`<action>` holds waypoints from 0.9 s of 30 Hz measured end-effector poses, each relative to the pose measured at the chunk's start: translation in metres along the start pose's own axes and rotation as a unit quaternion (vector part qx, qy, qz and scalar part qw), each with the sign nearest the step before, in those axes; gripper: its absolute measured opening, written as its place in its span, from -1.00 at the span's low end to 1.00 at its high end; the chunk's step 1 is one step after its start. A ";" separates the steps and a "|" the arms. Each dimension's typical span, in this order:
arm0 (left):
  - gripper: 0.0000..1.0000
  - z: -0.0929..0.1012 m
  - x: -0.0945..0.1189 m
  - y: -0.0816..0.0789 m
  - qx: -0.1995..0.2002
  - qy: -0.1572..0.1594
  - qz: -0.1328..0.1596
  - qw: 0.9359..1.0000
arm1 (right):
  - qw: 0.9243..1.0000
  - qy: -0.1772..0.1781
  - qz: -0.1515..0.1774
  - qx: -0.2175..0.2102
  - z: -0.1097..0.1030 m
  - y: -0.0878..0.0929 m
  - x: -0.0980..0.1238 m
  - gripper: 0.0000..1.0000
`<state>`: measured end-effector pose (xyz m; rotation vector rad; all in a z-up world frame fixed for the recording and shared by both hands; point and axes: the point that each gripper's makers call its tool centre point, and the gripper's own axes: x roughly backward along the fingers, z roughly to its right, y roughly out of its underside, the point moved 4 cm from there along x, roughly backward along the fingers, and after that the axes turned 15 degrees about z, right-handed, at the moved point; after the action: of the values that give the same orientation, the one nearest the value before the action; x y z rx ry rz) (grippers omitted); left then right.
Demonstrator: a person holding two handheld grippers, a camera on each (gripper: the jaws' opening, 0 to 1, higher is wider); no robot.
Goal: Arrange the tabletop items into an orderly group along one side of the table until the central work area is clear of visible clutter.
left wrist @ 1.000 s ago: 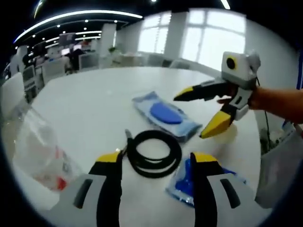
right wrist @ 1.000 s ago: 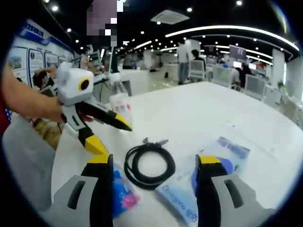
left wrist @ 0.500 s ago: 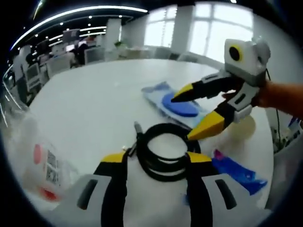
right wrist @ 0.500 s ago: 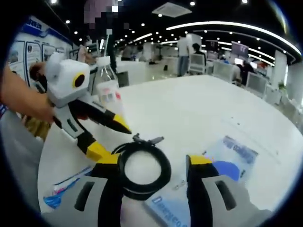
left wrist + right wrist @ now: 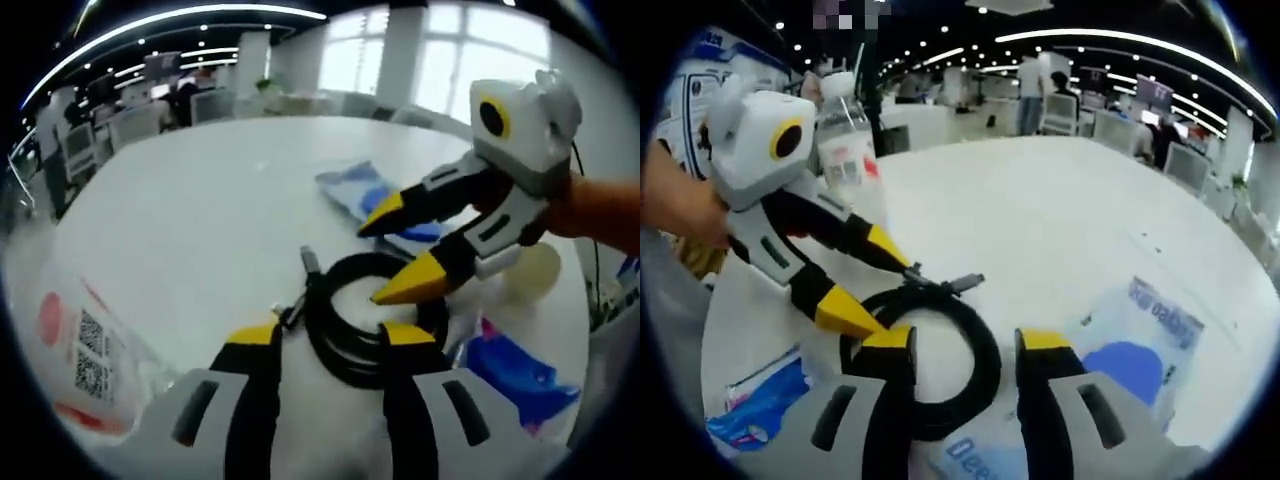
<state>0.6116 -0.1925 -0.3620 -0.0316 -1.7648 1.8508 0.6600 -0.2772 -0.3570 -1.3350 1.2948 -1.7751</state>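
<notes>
Hardly begun, by the look of it: nothing grouped along an edge yet. Coiled black cable (image 5: 375,325) lying in the middle of the white table (image 5: 190,210), plug end pointing away. Clear packet with a blue disc (image 5: 375,195) flat on the table just beyond the coil; another blue-printed packet (image 5: 525,365) near the coil on the right of the left gripper view, beside a pale round thing (image 5: 540,270) too blurred to name. Plastic water bottle (image 5: 845,150) upright near the table edge in the right gripper view; red-and-white label with a code (image 5: 75,350) at the near left of the left gripper view, probably the same bottle. All of this left to gather, so the centre far from cleared.

Left gripper (image 5: 327,335): jaws apart, yellow tips astride the near rim of the coil, not closed on it; actual contact hard to judge. Right gripper (image 5: 965,340): jaws likewise apart, straddling the opposite side of the coil, nothing held. Seen also from the left gripper view (image 5: 390,250), tips spread and hovering just above the coil, one at its far rim, one over its hollow. Judged step: both closing in on the cable as the first thing to shift aside
</notes>
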 end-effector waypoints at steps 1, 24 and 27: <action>-0.29 0.000 0.000 0.000 0.001 0.000 0.000 1.000 | 1.000 0.000 -0.001 -0.001 0.000 0.000 0.000 -0.25; -0.66 -0.005 -0.007 -0.003 -0.009 -0.026 0.008 1.000 | 0.998 0.044 -0.031 -0.010 0.010 0.013 -0.005 -0.82; -0.76 -0.006 -0.008 -0.004 -0.008 -0.030 0.011 0.999 | 0.998 0.045 -0.030 -0.021 0.011 0.013 -0.004 -0.83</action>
<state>0.6219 -0.1905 -0.3616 -0.0017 -1.8283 1.8713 0.6706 -0.2827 -0.3703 -1.3433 1.3594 -1.8768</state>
